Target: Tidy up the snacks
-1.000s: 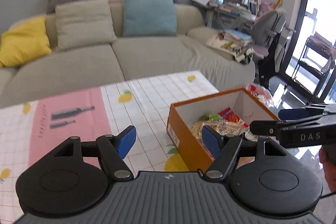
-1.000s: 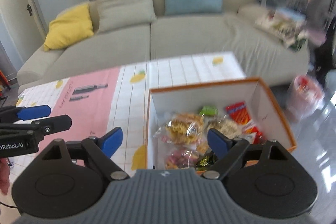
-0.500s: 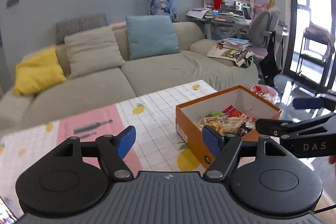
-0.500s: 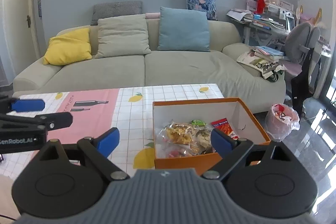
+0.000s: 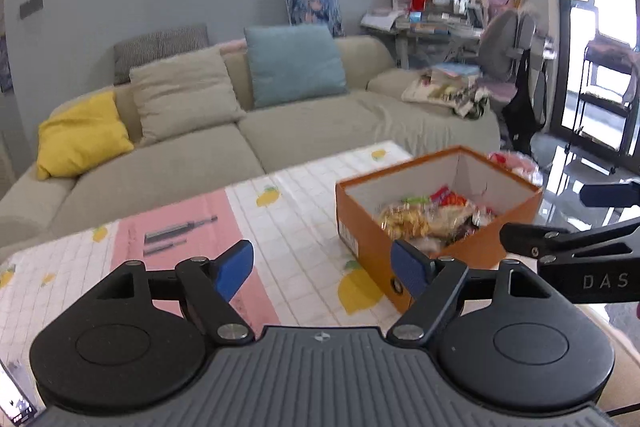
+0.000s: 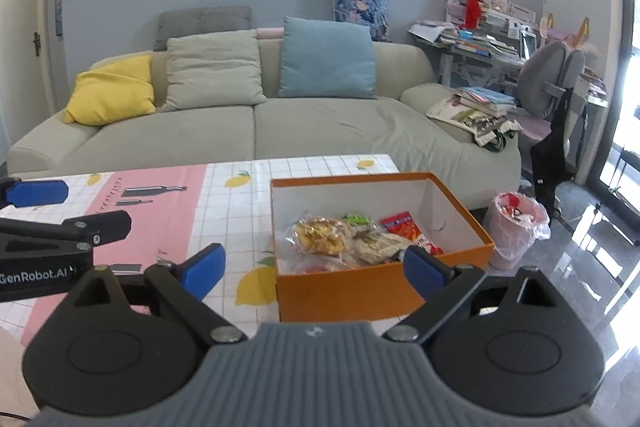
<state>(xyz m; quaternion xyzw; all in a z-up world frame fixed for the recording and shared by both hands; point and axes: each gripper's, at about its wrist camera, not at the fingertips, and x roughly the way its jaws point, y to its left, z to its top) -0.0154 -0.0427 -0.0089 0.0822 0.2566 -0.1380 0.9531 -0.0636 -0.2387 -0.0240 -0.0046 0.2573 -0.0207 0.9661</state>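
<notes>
a beige sofa (image 6: 256, 131) with a yellow cushion (image 6: 112, 91) faces the tablecloth-covered table (image 6: 236, 195).

Both cameras sit low at the near edge of the table (image 5: 304, 203), each looking forward along its own tongs toward the sofa (image 6: 320, 131) against the far wall. The left wrist view is tilted slightly, and the orange box (image 5: 436, 195) falls right of centre, with the right tongs (image 5: 568, 227) entering at the right edge. The right wrist view is more level; the box (image 6: 380, 283) lies at lower centre, close, and the left tongs (image 6: 64, 211) show at the left edge. Both views share table, box, sofa, and desk clutter at the right.
</notes>
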